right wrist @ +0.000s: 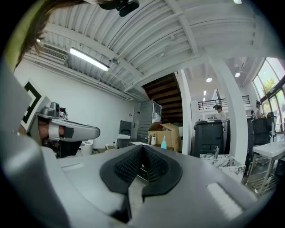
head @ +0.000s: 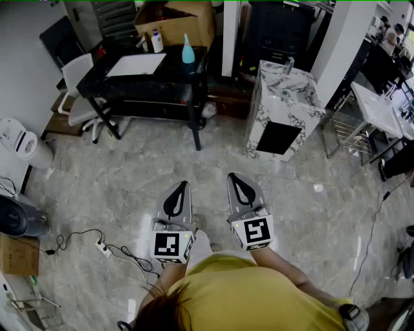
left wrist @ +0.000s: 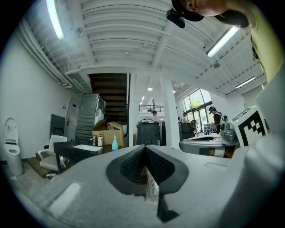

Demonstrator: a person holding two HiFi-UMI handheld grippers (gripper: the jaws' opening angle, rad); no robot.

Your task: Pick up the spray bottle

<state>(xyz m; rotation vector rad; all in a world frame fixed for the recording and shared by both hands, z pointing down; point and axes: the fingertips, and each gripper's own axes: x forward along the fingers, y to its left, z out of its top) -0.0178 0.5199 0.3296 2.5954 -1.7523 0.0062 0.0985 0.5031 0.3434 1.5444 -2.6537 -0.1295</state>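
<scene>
The teal spray bottle (head: 187, 49) stands upright on a black table (head: 169, 91) far ahead, beside a white bottle (head: 157, 41) and a white sheet (head: 136, 64). It shows small in the left gripper view (left wrist: 115, 143) and in the right gripper view (right wrist: 164, 143). Both grippers are held level side by side in front of the person, well short of the table. My left gripper (head: 184, 185) (left wrist: 144, 149) is shut with nothing between its pads. My right gripper (head: 233, 177) (right wrist: 142, 149) is also shut and empty.
A marble-patterned cabinet (head: 284, 103) stands ahead to the right. A white chair (head: 77, 97) sits left of the table and a cardboard box (head: 178, 19) behind it. A power strip with cables (head: 103, 247) lies on the floor at left. A metal rack (head: 352, 132) is at far right.
</scene>
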